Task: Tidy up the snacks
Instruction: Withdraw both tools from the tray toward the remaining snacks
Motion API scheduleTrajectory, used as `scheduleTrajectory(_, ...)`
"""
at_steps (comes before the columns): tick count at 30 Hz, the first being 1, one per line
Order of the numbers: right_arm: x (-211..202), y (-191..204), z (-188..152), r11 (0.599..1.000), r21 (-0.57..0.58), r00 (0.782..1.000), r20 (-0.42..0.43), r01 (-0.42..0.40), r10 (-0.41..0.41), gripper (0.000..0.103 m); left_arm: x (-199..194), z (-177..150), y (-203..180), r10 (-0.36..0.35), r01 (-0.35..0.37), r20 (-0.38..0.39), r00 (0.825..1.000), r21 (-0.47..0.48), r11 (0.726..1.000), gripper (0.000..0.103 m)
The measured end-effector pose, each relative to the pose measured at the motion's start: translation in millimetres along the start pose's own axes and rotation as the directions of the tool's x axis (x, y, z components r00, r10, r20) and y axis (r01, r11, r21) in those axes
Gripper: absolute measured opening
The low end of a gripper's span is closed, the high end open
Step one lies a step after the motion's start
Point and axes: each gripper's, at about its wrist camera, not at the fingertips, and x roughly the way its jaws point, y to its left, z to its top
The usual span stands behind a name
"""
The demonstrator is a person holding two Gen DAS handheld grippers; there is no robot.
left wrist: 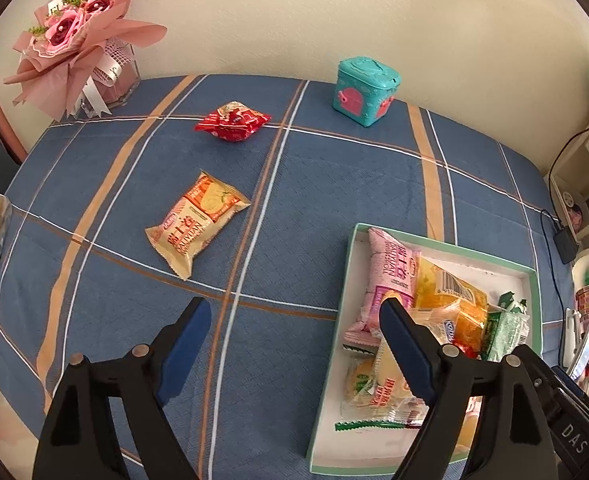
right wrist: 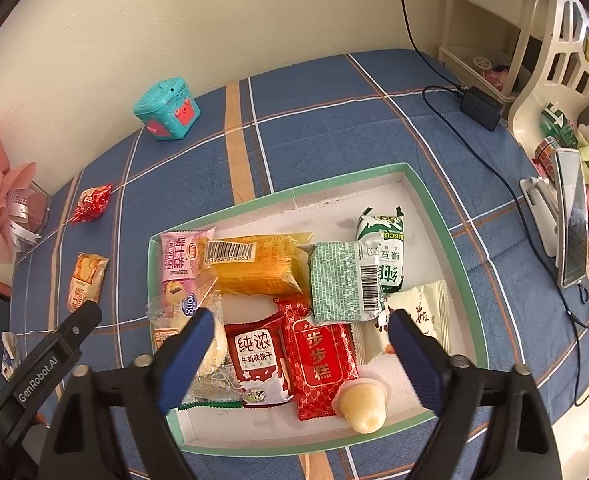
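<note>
Left tool (left wrist: 294, 320): black plastic arms, blue pads on fingers (left wrist: 186, 344), silver rivets at pivots. Right tool (right wrist: 300, 334): same build. White lettering "GenRobot.AI" and "DAS" on black housings.

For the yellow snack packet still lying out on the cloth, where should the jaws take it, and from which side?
Grip the yellow packet across its narrow middle, coming from above. It lies flat and diagonal on the tablecloth with clear cloth all round, so turn the open left gripper to span its long edges.
</note>
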Motion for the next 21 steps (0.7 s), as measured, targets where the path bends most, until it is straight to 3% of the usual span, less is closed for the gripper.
scheduleTrajectory(5,1.6,3.2,-0.1,1.000,-0.008,1.000,-0.003,-0.001,0.001,0.093,0.1,1.6,6.6,0.020,-0.020,0.013,1.000,-0.011,1.000,0.095)
scheduleTrajectory(7,2.5,6.9,-0.5,1.000,-0.014,1.000,-0.004,-0.002,0.002,0.102,0.5,3.1,11.3,0.025,-0.025,0.015,1.000,-0.020,0.999,0.095)
scheduleTrajectory(11,2.8,22.2,-2.1,0.999,-0.037,1.000,0.003,-0.015,0.015,0.103,2.2,6.6,24.1,0.034,-0.033,0.018,0.999,-0.052,0.998,0.100)
scheduleTrajectory(21,12.7,96.8,-11.7,0.982,-0.174,0.997,-0.007,-0.078,0.078,0.103,2.1,15.2,100.6,0.094,-0.086,0.036,0.995,-0.192,0.978,0.102)
